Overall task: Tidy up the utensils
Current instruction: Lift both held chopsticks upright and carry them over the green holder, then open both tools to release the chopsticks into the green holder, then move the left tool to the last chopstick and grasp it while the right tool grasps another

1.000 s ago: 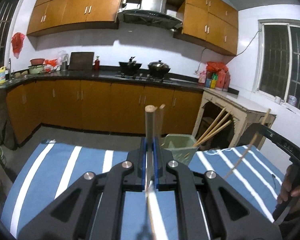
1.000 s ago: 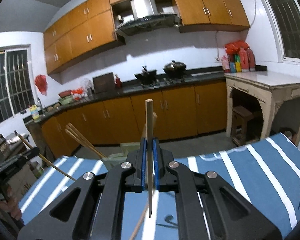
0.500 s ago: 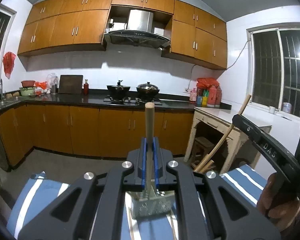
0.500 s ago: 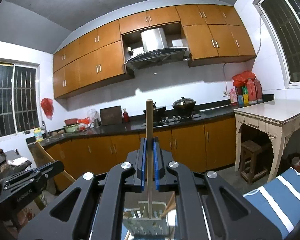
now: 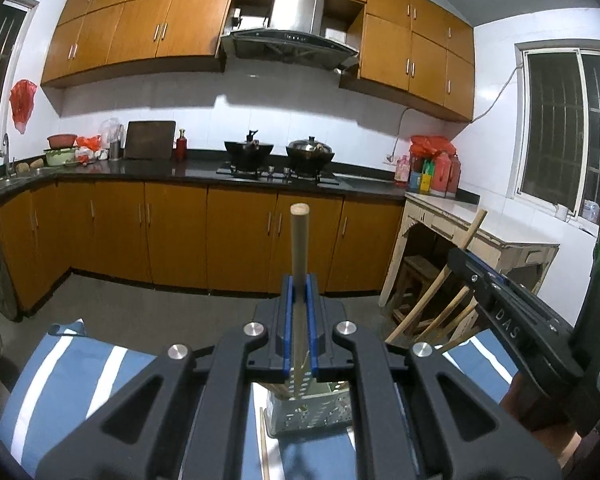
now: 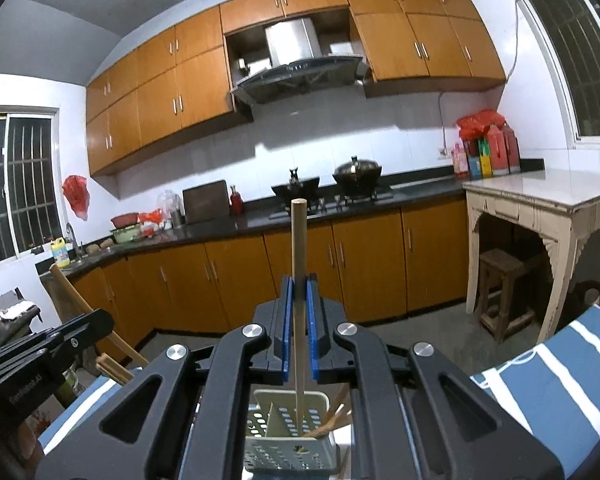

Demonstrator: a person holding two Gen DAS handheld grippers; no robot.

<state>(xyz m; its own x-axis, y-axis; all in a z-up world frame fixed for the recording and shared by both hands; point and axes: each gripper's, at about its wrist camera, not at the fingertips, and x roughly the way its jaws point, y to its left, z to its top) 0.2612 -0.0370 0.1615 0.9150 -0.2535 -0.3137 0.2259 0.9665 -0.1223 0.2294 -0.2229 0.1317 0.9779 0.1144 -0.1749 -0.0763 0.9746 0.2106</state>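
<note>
My left gripper [image 5: 299, 292] is shut on a wooden chopstick [image 5: 299, 248] that stands upright between the blue pads. Its lower end hangs just over a pale green perforated holder [image 5: 312, 412] on the striped cloth. My right gripper [image 6: 299, 292] is shut on a second upright chopstick [image 6: 299, 256], whose lower tip dips into the holder [image 6: 288, 444]. Several chopsticks [image 6: 332, 420] lean inside the holder. The two grippers face the holder from opposite sides: the right one [image 5: 500, 312] shows in the left wrist view, the left one [image 6: 40, 352] in the right wrist view.
The blue-and-white striped cloth [image 6: 560, 392] covers the table. One loose chopstick [image 5: 264, 448] lies on it beside the holder. Beyond are orange kitchen cabinets [image 5: 172, 236], a stove with two woks [image 5: 280, 152], and a beige side table [image 6: 540, 200] with a stool [image 6: 500, 280] under it.
Both grippers travelled with their chopsticks from over the open cloth to above the holder, which now sits right below each pair of jaws. The right chopstick's tip has entered the holder.
</note>
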